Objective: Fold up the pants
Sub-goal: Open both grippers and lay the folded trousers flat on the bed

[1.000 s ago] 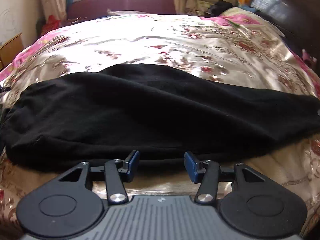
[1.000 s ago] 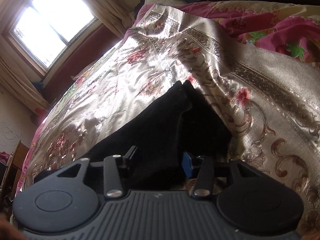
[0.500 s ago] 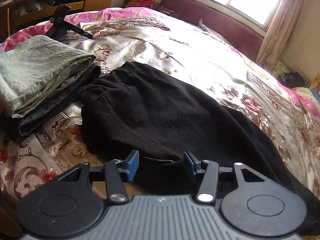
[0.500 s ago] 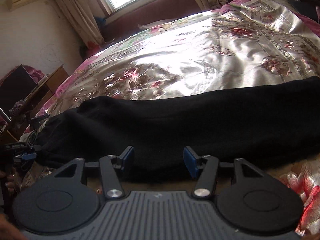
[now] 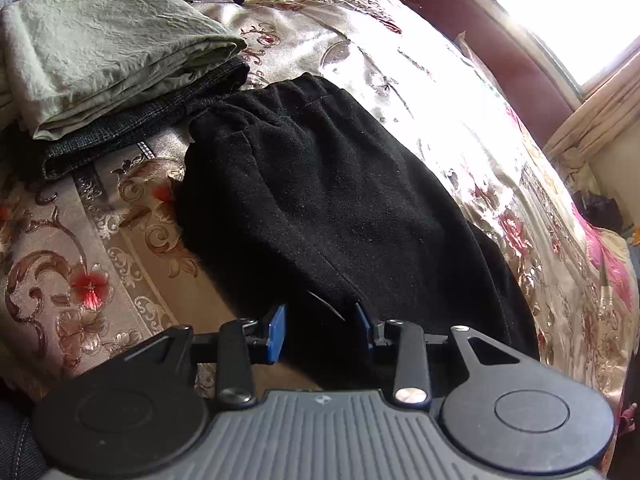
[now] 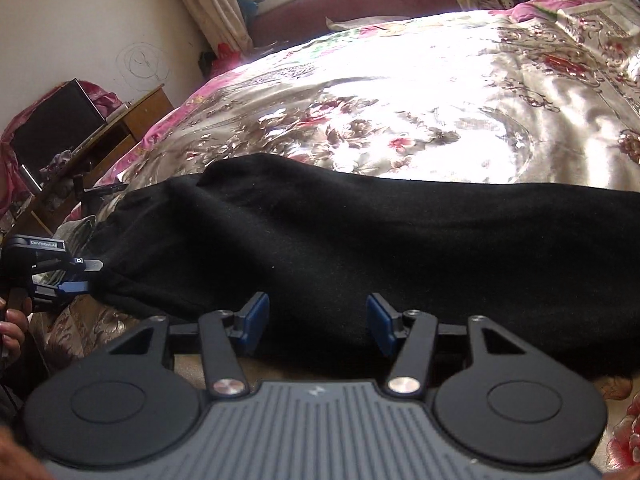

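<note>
The pants lie flat along the near edge of the bed, folded lengthwise, waistband toward the stack of folded clothes near the bed's corner.

The left tool sits at the near edge of the waist end. Its jaws are closing with black cloth between them, though the blue pads do not yet look pressed on it. The right tool hovers at the near edge further along the legs, jaws apart, cloth in front of them but nothing gripped.

The step in hand appears to be taking hold for the next fold. To do it well, the left tool should catch every layer at the edge, not only the top one, and leave the bedspread out of the bite. The right tool should grip the same edge so both lift together. Then the cloth should be carried evenly, keeping the seam line straight, and kept clear of the stack.
</note>
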The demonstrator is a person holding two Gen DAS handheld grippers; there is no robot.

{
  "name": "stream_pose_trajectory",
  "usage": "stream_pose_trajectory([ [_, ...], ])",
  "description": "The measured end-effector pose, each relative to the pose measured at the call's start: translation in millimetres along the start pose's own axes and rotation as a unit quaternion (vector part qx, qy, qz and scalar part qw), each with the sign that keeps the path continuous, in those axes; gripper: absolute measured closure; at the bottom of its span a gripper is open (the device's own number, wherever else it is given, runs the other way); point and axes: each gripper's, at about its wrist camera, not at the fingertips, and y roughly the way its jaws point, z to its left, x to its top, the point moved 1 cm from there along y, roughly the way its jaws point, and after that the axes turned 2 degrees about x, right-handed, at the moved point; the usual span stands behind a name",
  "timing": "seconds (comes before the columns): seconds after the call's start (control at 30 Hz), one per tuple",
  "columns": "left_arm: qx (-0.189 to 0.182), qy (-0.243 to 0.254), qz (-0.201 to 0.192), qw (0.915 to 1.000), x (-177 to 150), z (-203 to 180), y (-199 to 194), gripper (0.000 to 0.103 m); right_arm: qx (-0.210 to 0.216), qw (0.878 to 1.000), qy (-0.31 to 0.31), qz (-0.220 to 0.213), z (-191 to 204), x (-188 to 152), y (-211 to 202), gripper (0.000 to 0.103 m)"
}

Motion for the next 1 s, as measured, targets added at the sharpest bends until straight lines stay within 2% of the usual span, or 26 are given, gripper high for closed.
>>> stream_pose_trajectory([
  [0.13, 0.001, -0.011, 0.014, 0.9998, 0.8, -1.6, -6.6, 0.054, 0.002, 1.0, -0.005, 0.0, 3.2, -0.8, 0.1, 0.047],
  [0.27, -0.04, -0.032, 0.024, 0.9984, 1.1, -3.3, -10.7, 0.05, 0.003, 1.0, 0.0, 0.0, 0.3, -0.2, 0.4, 0.047],
  [0.33, -0.019, -0.023, 0.02, 0.9994, 2.2, -8.6, -5.2, 0.05, 0.004, 1.0, -0.001, 0.0, 0.8, 0.3, 1.2, 0.047],
  [0.4, -0.014, -0.028, 0.012, 0.9994, 2.9, -9.4, 2.3, 0.051, 0.004, 1.0, -0.005, 0.001, 2.3, 1.2, 1.7, 0.047],
  [0.43, -0.007, -0.028, 0.007, 0.9996, 2.8, -10.1, 4.9, 0.059, 0.003, 1.0, -0.008, 0.001, 3.0, 1.7, 1.7, 0.047],
  [0.47, -0.003, -0.02, -0.002, 0.9998, 2.2, -12.2, 5.7, 0.085, 0.001, 1.0, -0.012, 0.001, 3.6, 2.5, 2.0, 0.047],
  [0.63, -0.005, 0.05, -0.077, 0.9958, -4.4, -32.5, -31.2, 0.084, -0.008, 1.0, -0.017, -0.004, 0.4, 9.1, -0.4, 0.047],
  [0.7, 0.005, 0.073, -0.088, 0.9934, -6.3, -35.1, -41.8, 0.084, -0.009, 1.0, -0.015, -0.004, -2.6, 10.6, 0.4, 0.047],
  [0.8, 0.035, 0.093, -0.061, 0.9932, -11.7, -24.3, -31.8, 0.083, -0.015, 1.0, -0.013, 0.006, -6.5, 9.5, 7.3, 0.047],
  [0.87, 0.066, 0.114, -0.004, 0.9913, -16.3, -17.3, -6.1, 0.082, -0.017, 1.0, -0.014, 0.015, -7.6, 7.4, 14.4, 0.047],
  [0.9, 0.073, 0.113, 0.005, 0.991, -19.7, -13.4, -2.0, 0.081, -0.02, 0.999, -0.017, 0.019, -6.7, 7.0, 17.6, 0.047],
  [0.93, 0.075, 0.119, -0.004, 0.99, -21.9, -13.0, -6.8, 0.077, -0.024, 0.999, -0.023, 0.02, -4.0, 7.7, 19.7, 0.047],
  [1.0, 0.089, 0.145, -0.035, 0.9848, -25.4, -20.8, -24.3, 0.077, -0.02, 0.999, -0.037, 0.014, 3.8, 11.9, 21.3, 0.047],
])
